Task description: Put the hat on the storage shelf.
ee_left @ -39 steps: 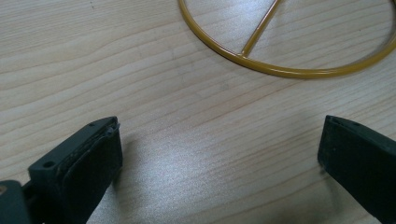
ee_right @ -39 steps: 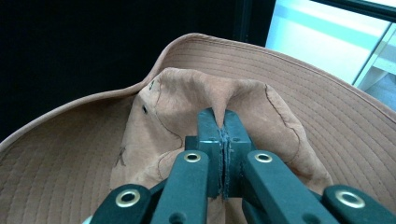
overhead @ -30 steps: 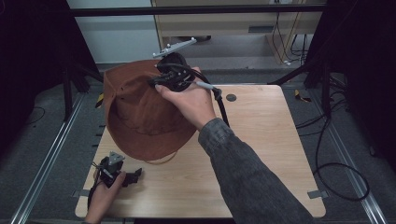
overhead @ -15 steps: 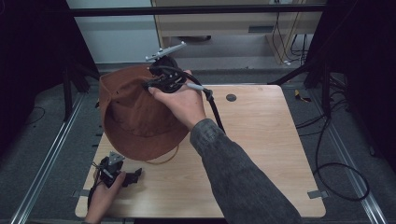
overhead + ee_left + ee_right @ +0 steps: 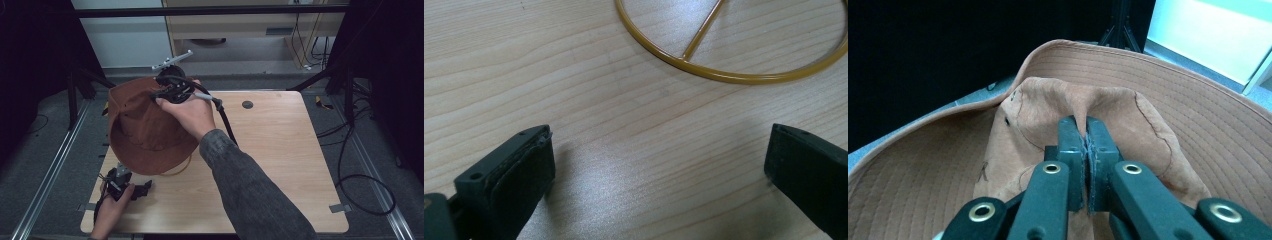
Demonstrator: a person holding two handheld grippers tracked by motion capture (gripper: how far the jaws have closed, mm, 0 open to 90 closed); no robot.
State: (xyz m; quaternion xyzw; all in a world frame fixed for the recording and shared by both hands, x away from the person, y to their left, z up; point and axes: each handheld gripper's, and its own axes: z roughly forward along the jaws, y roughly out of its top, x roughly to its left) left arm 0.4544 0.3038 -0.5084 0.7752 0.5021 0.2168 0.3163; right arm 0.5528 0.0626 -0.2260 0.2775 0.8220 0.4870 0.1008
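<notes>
A brown wide-brimmed hat (image 5: 142,132) hangs over the table's left side, lifted by its crown. My right gripper (image 5: 167,90) is shut on a pinched fold of the hat's crown (image 5: 1108,112), with the brim (image 5: 1198,125) spreading around it. A yellow wire ring (image 5: 724,75) with a straight spoke lies flat on the wood, partly under the hat (image 5: 180,167) in the high view. My left gripper (image 5: 142,187) rests low at the table's front left corner, open, its pads (image 5: 526,172) wide apart over bare wood just short of the ring.
The wooden table (image 5: 280,165) has a round cable hole (image 5: 247,104) near its far edge. A black cable (image 5: 227,125) trails from the right gripper across the table. Black frame posts and floor cables surround the table.
My right gripper has carried the hat slightly to the left and toward the far edge. The left gripper has stayed put.
</notes>
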